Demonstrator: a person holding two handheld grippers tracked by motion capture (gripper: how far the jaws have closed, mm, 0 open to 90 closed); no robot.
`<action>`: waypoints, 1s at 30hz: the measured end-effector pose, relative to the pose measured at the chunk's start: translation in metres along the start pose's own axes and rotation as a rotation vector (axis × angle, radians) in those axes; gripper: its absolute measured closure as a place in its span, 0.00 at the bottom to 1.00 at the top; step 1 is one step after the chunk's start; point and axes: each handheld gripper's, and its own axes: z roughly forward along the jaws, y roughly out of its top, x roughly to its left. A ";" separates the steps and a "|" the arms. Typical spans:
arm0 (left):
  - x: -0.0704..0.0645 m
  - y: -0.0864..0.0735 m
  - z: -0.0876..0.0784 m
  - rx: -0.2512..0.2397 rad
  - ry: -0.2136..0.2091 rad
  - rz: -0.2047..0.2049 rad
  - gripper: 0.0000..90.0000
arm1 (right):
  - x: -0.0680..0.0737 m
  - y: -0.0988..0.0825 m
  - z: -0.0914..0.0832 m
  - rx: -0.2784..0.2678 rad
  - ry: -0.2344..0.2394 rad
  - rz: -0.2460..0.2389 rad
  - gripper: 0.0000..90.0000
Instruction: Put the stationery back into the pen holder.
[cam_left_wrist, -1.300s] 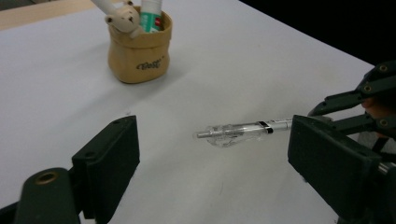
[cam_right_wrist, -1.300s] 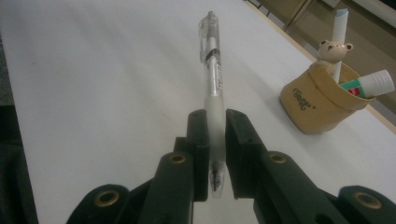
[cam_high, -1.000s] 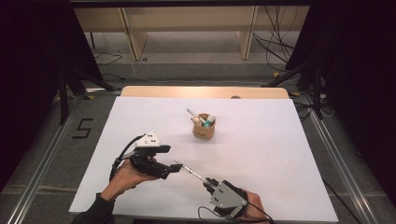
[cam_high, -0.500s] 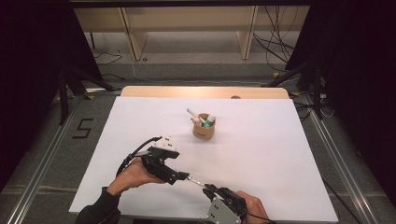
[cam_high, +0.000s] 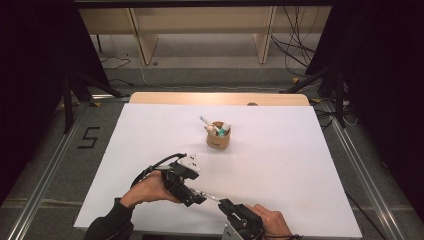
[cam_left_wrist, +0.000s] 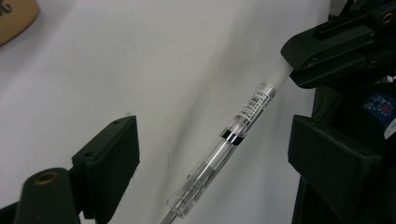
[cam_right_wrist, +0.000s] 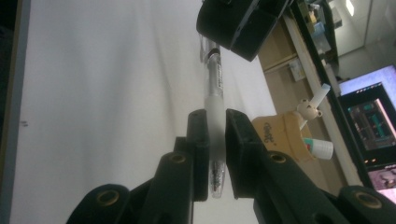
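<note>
The clear pen (cam_right_wrist: 214, 108) hangs just above the white tabletop (cam_high: 300, 165), well short of the tan holder cup (cam_high: 218, 138) and nearer the person than it. The right hand-held gripper (cam_right_wrist: 215, 135) has its jaws clamped on the frosted grip section, with the tip end poking out below the pads and the clear barrel running forward. In the left gripper view the same pen (cam_left_wrist: 219, 154) crosses the gap between that gripper's two black jaws, which stand wide apart and touch nothing; the barcode label and dark band sit about midway along the barrel. From above, the left hand-held gripper (cam_high: 197, 196) sits at the barrel's far end, on the side towards the cup.

So the lifting and holding look done, and the handover or two-handed step seems only begun: the left jaws frame the barrel but have not closed. Likely left are closing on the barrel, then whatever follows, perhaps carrying the pen to the cup, which already holds a few small items.
</note>
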 end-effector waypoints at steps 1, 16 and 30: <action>0.000 0.000 0.001 0.008 -0.005 0.009 0.18 | 0.001 0.000 0.000 0.004 0.000 -0.011 0.90; -0.009 0.008 0.015 0.132 -0.072 0.107 0.31 | 0.006 -0.001 0.001 -0.015 0.011 -0.113 0.90; -0.012 0.017 0.025 0.218 -0.094 0.172 0.48 | 0.007 0.000 0.000 -0.020 0.025 -0.119 0.90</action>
